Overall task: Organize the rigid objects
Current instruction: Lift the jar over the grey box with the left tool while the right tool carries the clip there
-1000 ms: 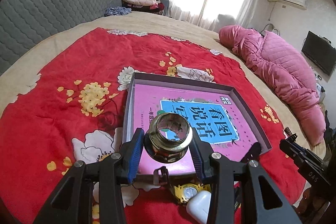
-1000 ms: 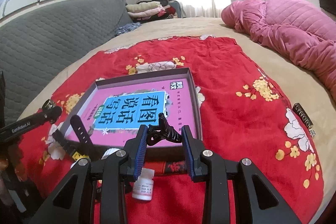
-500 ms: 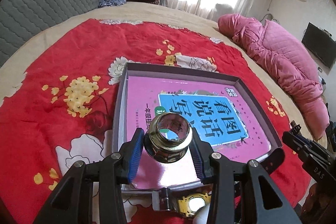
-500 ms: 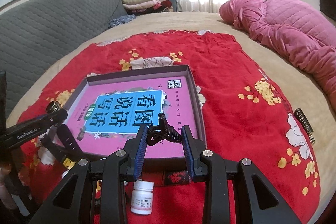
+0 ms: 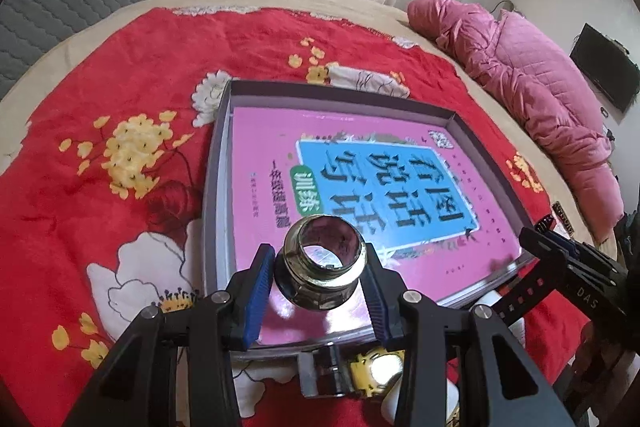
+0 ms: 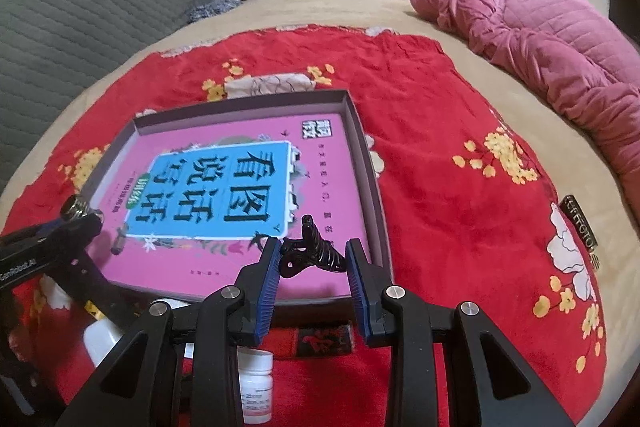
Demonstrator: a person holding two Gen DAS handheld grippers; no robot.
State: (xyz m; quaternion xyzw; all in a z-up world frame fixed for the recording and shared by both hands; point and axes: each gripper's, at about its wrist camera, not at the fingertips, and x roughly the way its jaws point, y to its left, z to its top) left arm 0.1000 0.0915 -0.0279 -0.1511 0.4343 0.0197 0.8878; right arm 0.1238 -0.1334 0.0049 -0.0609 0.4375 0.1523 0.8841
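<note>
My left gripper (image 5: 320, 273) is shut on a small glass jar (image 5: 322, 263), held over the near left corner of a grey box tray (image 5: 216, 167) that contains a pink book (image 5: 360, 163). My right gripper (image 6: 314, 261) is shut on a black hair claw clip (image 6: 314, 253), held over the near right part of the same tray (image 6: 370, 163) and its pink book (image 6: 224, 187). The left gripper with the jar (image 6: 78, 207) shows at the left of the right wrist view. The right gripper's tip (image 5: 560, 247) shows at the right of the left wrist view.
On the red flowered blanket (image 6: 440, 107) near the tray's front edge lie a white pill bottle (image 6: 256, 383), a red-black lighter (image 6: 322, 341), a yellow watch with black strap (image 5: 376, 375) and a white case (image 6: 100, 341). A dark lighter (image 6: 580, 227) lies far right. A pink quilt (image 6: 540, 39) is behind.
Both grippers have come forward and down over the tray, which now looks larger and closer. The jar and the clip stay held as before.
</note>
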